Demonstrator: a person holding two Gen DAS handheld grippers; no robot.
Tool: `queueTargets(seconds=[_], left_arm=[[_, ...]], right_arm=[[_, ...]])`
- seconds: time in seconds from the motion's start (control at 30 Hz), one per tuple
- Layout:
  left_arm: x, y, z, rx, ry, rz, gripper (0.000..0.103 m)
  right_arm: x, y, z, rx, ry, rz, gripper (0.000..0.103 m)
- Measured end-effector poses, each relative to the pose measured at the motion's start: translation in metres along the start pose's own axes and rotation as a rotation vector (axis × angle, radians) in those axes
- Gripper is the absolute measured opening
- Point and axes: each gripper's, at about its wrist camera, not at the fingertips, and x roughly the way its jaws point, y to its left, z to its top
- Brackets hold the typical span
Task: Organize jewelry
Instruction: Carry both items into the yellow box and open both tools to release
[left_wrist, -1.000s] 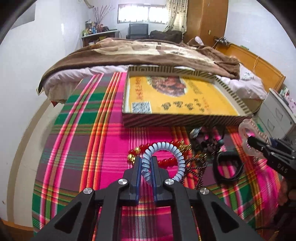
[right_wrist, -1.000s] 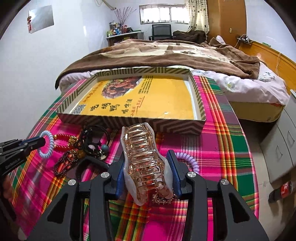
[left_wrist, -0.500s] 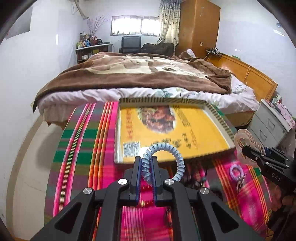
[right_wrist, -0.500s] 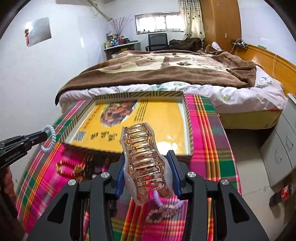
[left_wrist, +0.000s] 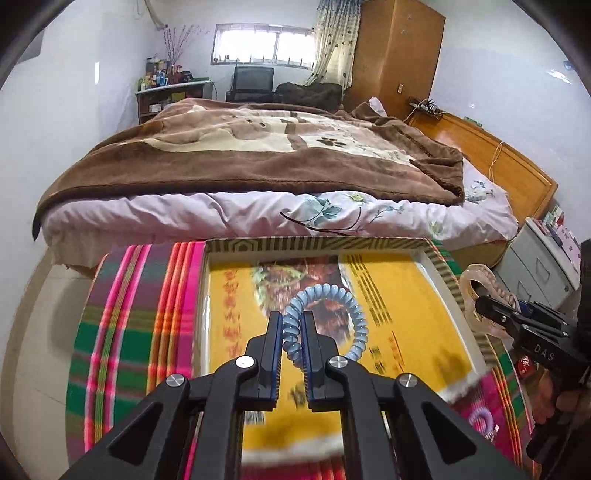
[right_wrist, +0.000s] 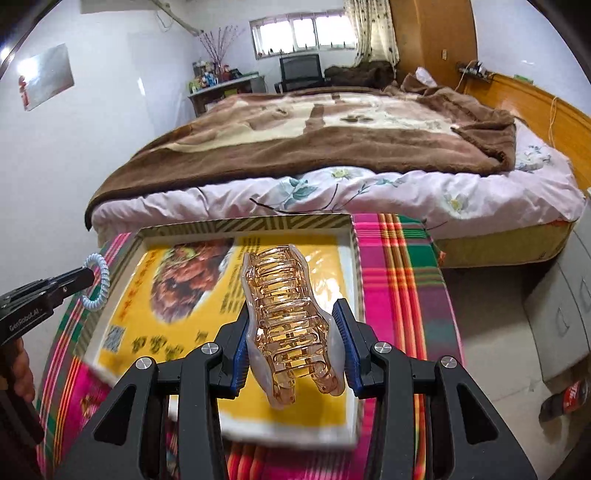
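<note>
Two handheld grippers hang over the shallow yellow-printed cardboard tray with the striped rim (left_wrist: 317, 244) as I run this rig remotely, each with an item clamped. My left gripper (left_wrist: 291, 343) has its jaws drawn almost together on one side of a pale blue spiral hair tie (left_wrist: 334, 295), whose loop stands up past the fingertips above the middle of the tray. From the right wrist camera the same blue coil (right_wrist: 96, 282) shows over the tray's left rim (right_wrist: 236, 223), pinched in the black tip of the left gripper (right_wrist: 79, 277).

My right gripper (right_wrist: 293, 343) has its jaws set at moderate width, squeezing the flanks of a translucent amber plastic claw clip (right_wrist: 286, 317), which stands upright between the blue pads (right_wrist: 240, 350) above the tray's near right part. In the left wrist view that clip (left_wrist: 476, 277) is seen at the tray's right rim, with the right gripper (left_wrist: 491, 308) holding it.

The tray lies on a counter covered with a pink, green and orange plaid cloth (left_wrist: 122, 332). A small lilac spiral hair tie (left_wrist: 480, 421) lies on the cloth outside the tray's near right corner. Beyond the tray's far rim stands a bed with a brown blanket (right_wrist: 314, 136) and a floral sheet. Motion blur smears the tray's near edge in both views.
</note>
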Motion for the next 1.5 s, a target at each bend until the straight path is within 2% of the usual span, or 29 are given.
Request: queueTargets(seconds=[0.13,0.33,0.53,0.87,0.93,1.0,1.07,1.13,1.47,1.5], left_arm=[[0.035,0.012,0.014,-0.042,0.047,-0.018,0.01],[0.072,0.021,0.02,-0.043,0.09,0.013,0.01],[0.096,0.027,0.016,-0.052,0.129,0.028,0.01],[0.11,0.032,0.01,-0.071,0.161,0.033,0.012],[0.112,0.032,0.01,-0.073,0.165,0.037,0.025],[0.11,0.031,0.009,-0.069,0.16,0.026,0.029],[0.109,0.027,0.009,-0.052,0.159,0.036,0.034],[0.107,0.026,0.01,-0.05,0.15,0.043,0.054],[0.078,0.025,0.01,-0.07,0.108,0.031,0.063],[0.072,0.023,0.009,-0.067,0.097,0.03,0.067]], right_arm=[[0.037,-0.012,0.018,0.065,0.065,0.07,0.042],[0.071,-0.016,0.029,0.088,0.115,0.082,0.042],[0.089,-0.017,0.034,0.097,0.139,0.101,0.042],[0.098,-0.008,0.037,0.04,0.131,0.052,0.042],[0.098,-0.005,0.037,0.021,0.13,0.043,0.043],[0.099,-0.002,0.035,0.003,0.129,0.034,0.051],[0.098,0.001,0.034,-0.018,0.119,0.023,0.053],[0.096,0.003,0.034,-0.029,0.107,0.021,0.054],[0.076,0.007,0.033,-0.03,0.054,0.021,0.059],[0.071,0.009,0.033,-0.028,0.045,0.023,0.059]])
